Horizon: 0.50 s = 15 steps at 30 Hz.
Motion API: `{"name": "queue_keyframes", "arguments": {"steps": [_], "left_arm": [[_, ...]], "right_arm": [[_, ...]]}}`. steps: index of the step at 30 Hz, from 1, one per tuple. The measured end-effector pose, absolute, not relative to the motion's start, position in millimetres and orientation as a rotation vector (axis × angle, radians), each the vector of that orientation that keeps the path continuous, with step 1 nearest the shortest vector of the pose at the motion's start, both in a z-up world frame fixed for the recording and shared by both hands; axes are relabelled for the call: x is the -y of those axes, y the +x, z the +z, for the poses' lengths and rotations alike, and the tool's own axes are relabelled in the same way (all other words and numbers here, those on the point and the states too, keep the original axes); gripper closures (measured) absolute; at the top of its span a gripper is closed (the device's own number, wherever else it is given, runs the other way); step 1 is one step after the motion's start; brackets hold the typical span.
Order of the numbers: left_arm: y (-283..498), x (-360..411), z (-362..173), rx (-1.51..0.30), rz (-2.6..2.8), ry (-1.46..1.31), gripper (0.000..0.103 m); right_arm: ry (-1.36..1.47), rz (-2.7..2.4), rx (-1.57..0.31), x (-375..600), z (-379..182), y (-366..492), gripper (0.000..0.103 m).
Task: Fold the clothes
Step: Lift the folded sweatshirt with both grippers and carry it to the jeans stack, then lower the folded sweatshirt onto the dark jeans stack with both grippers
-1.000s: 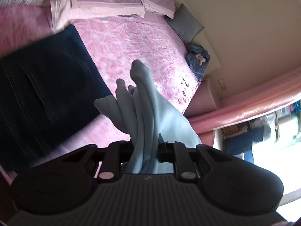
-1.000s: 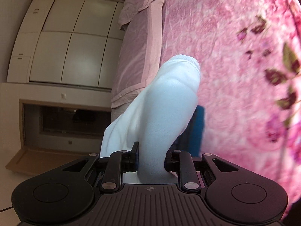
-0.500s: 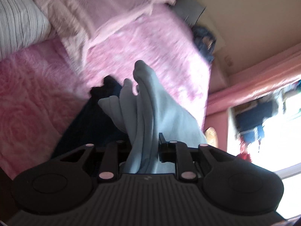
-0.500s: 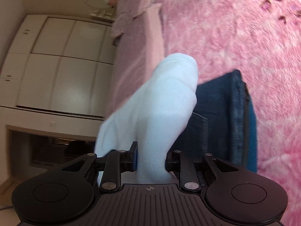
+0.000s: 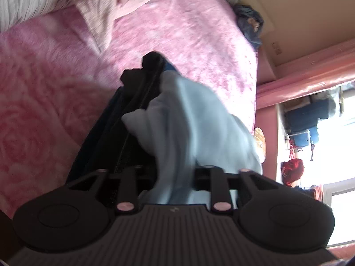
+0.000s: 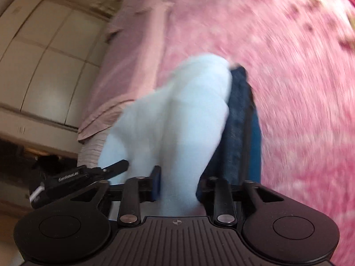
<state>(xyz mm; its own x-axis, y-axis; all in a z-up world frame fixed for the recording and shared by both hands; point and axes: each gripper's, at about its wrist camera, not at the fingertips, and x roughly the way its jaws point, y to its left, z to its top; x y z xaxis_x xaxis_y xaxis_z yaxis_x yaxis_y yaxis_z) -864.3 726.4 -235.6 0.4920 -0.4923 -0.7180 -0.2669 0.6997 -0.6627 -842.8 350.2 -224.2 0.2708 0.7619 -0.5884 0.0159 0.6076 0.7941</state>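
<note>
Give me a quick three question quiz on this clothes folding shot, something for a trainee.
1. True or false: the left gripper is clamped on the light blue garment.
2. What lies right beside that garment on the pink bedspread? A folded jeans, B a towel, C a book.
3. Fill in: the right gripper holds ____ cloth.

Key: 1 true. 2 A, the folded jeans. 3 light blue.

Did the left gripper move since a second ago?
Yes. The left gripper, shut on the light blue garment, has come closer to the dark folded jeans on the pink bed.
</note>
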Motion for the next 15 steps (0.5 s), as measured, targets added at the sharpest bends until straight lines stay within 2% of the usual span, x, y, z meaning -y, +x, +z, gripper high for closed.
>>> {"name": "queue_keyframes", "arguments": {"steps": [2, 4, 7, 13, 15], "left_arm": [[-871.2, -731.8, -229.1, -1.066, -0.143, -0.836, 0.068], [-882.2, -734.8, -219.6, -1.077, -0.120, -0.814, 0.059], [-905.2, -737.1, -210.1, -1.104, -0.099, -0.800, 0.056], [-969.4, -740.5, -200.7, -1.038, -0.008, -0.892, 0.054], [-977.9, -740.4, -199.0, -1.007, 0.012, -0.908, 0.060]], "right_arm": [[0.792, 0.574, -1.217, -348.1, -224.0, -842.1, 0.055], [0.766, 0.603, -1.200, -347.2, -211.8, -839.7, 0.050], [0.738, 0.647, -1.215, -336.9, -202.9, -856.7, 0.047], [0.783, 0.673, -1.317, -329.0, -211.3, -903.6, 0.047], [0.752, 0.660, -1.336, -336.0, -210.1, -908.3, 0.060]]}}
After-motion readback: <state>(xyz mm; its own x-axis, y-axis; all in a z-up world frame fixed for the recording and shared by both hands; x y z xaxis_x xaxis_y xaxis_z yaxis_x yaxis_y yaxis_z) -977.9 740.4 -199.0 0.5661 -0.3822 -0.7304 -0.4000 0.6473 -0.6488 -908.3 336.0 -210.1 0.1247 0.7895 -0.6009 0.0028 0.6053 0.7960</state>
